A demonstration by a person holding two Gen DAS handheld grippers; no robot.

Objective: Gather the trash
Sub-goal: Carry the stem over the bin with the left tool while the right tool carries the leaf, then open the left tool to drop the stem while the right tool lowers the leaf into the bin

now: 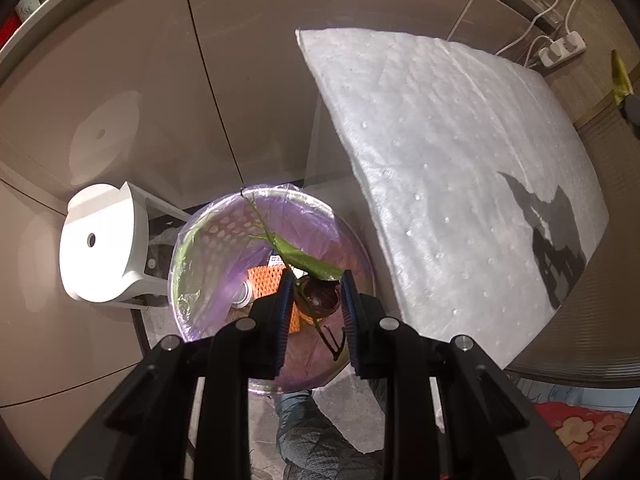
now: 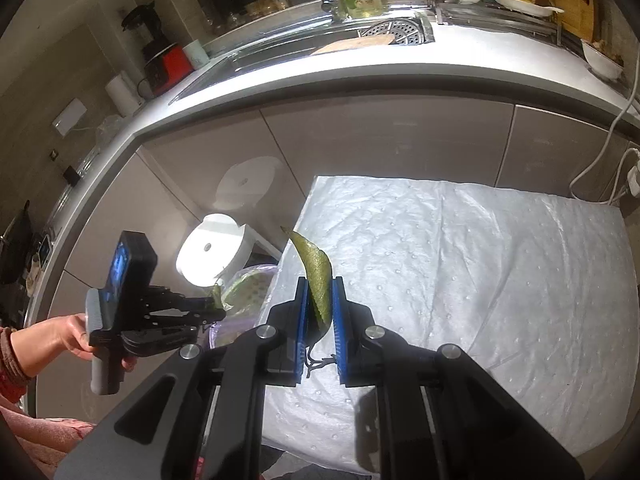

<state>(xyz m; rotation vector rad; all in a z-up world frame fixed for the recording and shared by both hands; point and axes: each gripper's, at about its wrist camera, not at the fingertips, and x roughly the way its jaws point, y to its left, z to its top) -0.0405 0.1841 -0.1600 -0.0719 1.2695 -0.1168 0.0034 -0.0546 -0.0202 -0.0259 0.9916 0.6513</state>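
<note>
In the left wrist view my left gripper (image 1: 314, 280) hangs over a round trash bin (image 1: 200, 240) lined with a purple bag. Its jaws stand apart, with a green leafy twig (image 1: 304, 258) between them, touching the left pad; I cannot tell if it is held. Orange netting (image 1: 262, 280) and a brown round scrap (image 1: 320, 300) lie in the bin. In the right wrist view my right gripper (image 2: 319, 300) is shut on a green-brown leaf (image 2: 318, 276), held above the left edge of the white padded mat (image 2: 460, 264). The left gripper (image 2: 216, 308) shows over the bin (image 2: 248, 288).
A white stool (image 1: 100, 244) stands left of the bin. Beige cabinet doors (image 2: 360, 140) rise behind, under a counter with a sink (image 2: 328, 44). A power strip (image 1: 560, 48) with white cables lies beyond the mat. My leg (image 1: 320, 440) is below the bin.
</note>
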